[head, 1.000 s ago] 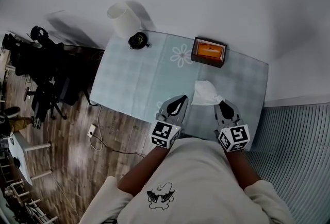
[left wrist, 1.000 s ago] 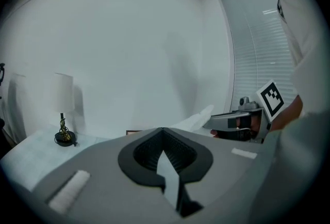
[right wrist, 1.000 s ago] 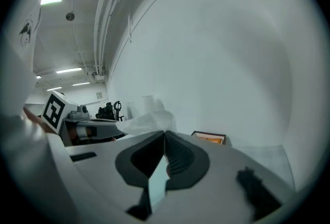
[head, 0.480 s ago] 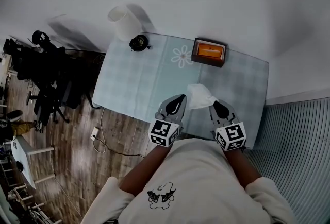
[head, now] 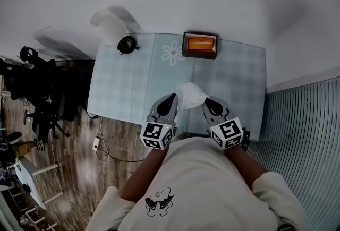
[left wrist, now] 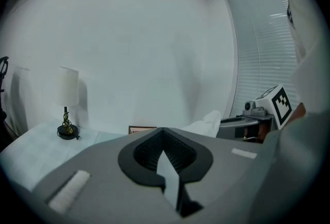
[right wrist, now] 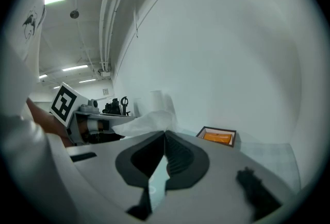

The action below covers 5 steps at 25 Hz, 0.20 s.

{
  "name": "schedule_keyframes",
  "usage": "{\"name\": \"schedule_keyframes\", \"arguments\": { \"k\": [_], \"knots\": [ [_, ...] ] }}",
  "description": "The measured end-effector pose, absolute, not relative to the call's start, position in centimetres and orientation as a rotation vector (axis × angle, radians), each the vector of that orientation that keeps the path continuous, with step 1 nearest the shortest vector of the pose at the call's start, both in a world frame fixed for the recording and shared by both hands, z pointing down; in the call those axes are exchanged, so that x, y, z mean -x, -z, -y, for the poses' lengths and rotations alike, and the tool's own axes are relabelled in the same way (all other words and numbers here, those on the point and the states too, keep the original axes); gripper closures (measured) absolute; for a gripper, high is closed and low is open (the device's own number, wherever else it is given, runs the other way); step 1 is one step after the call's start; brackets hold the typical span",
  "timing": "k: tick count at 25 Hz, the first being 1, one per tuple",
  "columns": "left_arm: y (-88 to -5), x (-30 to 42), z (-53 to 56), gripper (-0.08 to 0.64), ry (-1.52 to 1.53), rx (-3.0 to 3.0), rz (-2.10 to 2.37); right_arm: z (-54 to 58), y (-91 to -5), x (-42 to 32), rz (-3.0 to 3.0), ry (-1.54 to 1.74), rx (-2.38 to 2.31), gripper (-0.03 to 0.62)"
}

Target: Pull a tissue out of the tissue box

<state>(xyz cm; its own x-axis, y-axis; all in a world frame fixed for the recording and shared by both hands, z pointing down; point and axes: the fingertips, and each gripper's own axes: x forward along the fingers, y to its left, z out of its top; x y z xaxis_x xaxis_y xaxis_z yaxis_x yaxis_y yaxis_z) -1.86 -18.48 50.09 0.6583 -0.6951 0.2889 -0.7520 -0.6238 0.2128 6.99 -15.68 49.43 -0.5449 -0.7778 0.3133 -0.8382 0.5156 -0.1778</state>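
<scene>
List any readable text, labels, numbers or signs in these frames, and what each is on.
No readable text in any view.
Left marker cube, right marker cube: black-and-white square patterns only, no letters or numbers.
Shirt: small cartoon print, no words visible.
Tissue box, tissue: no print visible.

The table (head: pixel 133 84) wears a pale checked cloth (head: pixel 234 73) — a tissue box (head: pixel 200 45) sits at its far edge, a lamp (head: pixel 126 44) well left of the box.
</scene>
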Motion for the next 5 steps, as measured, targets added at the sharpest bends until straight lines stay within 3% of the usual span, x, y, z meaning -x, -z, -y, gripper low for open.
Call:
{"name": "schedule_keyframes", "arguments": {
  "k": [5],
  "knots": [
    [-50.33, 1.87, 18.64, 0.555, -0.257, -2.559, 1.153, 15.52, -49.81, -7.47, 2.548, -0.468, -1.399, 0.578]
  ]
}}
